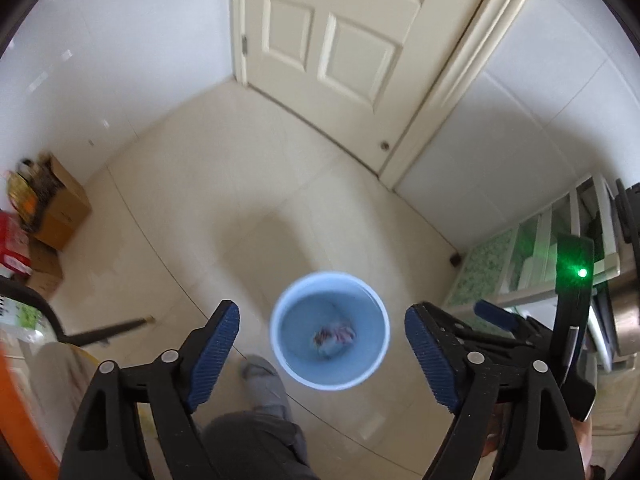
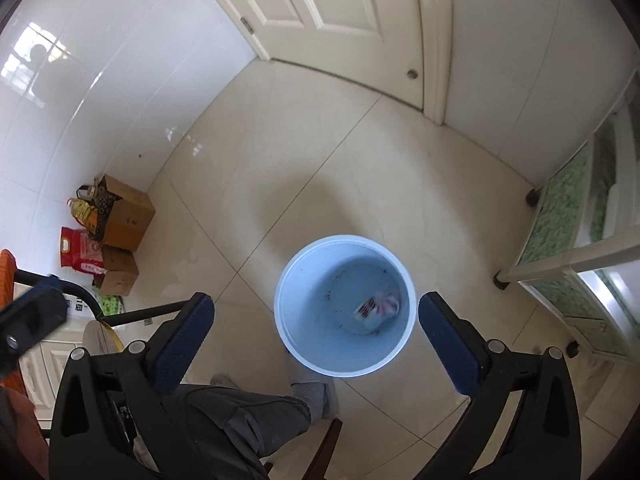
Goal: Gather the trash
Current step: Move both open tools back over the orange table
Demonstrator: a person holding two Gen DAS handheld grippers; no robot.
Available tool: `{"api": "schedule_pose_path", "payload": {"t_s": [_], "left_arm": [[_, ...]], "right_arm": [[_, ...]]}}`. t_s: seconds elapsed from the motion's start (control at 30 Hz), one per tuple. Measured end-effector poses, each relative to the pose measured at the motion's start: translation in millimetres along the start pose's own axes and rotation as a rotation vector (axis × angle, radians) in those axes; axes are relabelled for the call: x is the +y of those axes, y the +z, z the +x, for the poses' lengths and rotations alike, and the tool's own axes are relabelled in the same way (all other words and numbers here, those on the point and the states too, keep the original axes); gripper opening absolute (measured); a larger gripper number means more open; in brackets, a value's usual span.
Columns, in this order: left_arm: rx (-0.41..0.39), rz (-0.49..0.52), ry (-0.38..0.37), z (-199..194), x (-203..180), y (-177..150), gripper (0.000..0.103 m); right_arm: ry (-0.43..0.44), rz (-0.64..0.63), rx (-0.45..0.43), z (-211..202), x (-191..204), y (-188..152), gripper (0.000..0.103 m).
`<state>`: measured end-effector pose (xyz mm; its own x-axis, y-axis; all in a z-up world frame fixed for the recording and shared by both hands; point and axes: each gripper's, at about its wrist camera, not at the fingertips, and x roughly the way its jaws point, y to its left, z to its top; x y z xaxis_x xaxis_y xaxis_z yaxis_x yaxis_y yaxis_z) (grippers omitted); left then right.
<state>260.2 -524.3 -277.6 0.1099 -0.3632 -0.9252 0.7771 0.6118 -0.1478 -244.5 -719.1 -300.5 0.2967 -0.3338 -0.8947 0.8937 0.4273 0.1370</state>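
A light blue bucket (image 1: 294,364) stands on the tiled floor, seen from above; it also shows in the right wrist view (image 2: 308,344). A crumpled wrapper (image 1: 334,336) lies at its bottom, also seen in the right wrist view (image 2: 378,306). My left gripper (image 1: 322,346) is open and empty, held high above the bucket. My right gripper (image 2: 316,334) is open and empty, also high above the bucket. The right gripper shows at the right of the left wrist view (image 1: 496,316), and the left gripper at the left edge of the right wrist view (image 2: 32,316).
Cardboard boxes (image 2: 128,216) and bags (image 2: 80,250) stand by the left wall. A closed door (image 2: 340,12) is ahead. A green-patterned cabinet (image 2: 568,208) is on the right. The person's leg and socked foot (image 2: 316,394) are beside the bucket. A chair frame (image 2: 132,314) is at left.
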Motion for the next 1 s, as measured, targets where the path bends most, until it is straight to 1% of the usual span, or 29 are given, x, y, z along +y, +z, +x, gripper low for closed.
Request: {"api": "schedule_pose_path", "payload": {"t_s": [0.03,0.1,0.2,0.3,0.4,0.53,0.57,0.7,0.8,0.87,0.97,1.0], "left_arm": [[-0.021,0.004,0.014,-7,-3,-5,0.084],[-0.069,0.004,0.035,-29,-6,-14,0.085],[-0.144,-0.012,0.025,-70,-3,-29,0.086],[-0.241,-0.018,0.045,-115,0,-55,0.088],[-0.307,-0.034,0.076,-151,10,-81,0.088],[-0.417,-0.078,0.116,-213,28,-131,0.091],[-0.444,-0.089,0.134,-226,32,-146,0.093],[-0.539,-0.153,0.205,-282,53,-202,0.095],[-0.579,-0.209,0.264,-311,69,-245,0.097],[-0.601,-0.249,0.304,-329,79,-272,0.101],[-0.650,-0.308,0.373,-359,86,-321,0.102],[-0.655,-0.324,0.385,-364,87,-330,0.102]], "right_arm": [[0.000,-0.001,-0.010,-6,2,-2,0.103],[0.003,-0.004,-0.041,-25,10,-5,0.103],[0.013,-0.025,-0.104,-60,26,-9,0.103],[0.034,-0.067,-0.174,-99,52,-14,0.103],[0.060,-0.124,-0.238,-136,83,-21,0.103],[0.110,-0.189,-0.323,-181,127,-34,0.103],[0.122,-0.210,-0.346,-193,140,-39,0.103],[0.172,-0.317,-0.425,-235,196,-63,0.103],[0.215,-0.389,-0.464,-258,231,-80,0.103],[0.246,-0.438,-0.490,-272,259,-95,0.103],[0.292,-0.515,-0.518,-290,297,-117,0.103],[0.310,-0.531,-0.523,-295,305,-124,0.103]]}}
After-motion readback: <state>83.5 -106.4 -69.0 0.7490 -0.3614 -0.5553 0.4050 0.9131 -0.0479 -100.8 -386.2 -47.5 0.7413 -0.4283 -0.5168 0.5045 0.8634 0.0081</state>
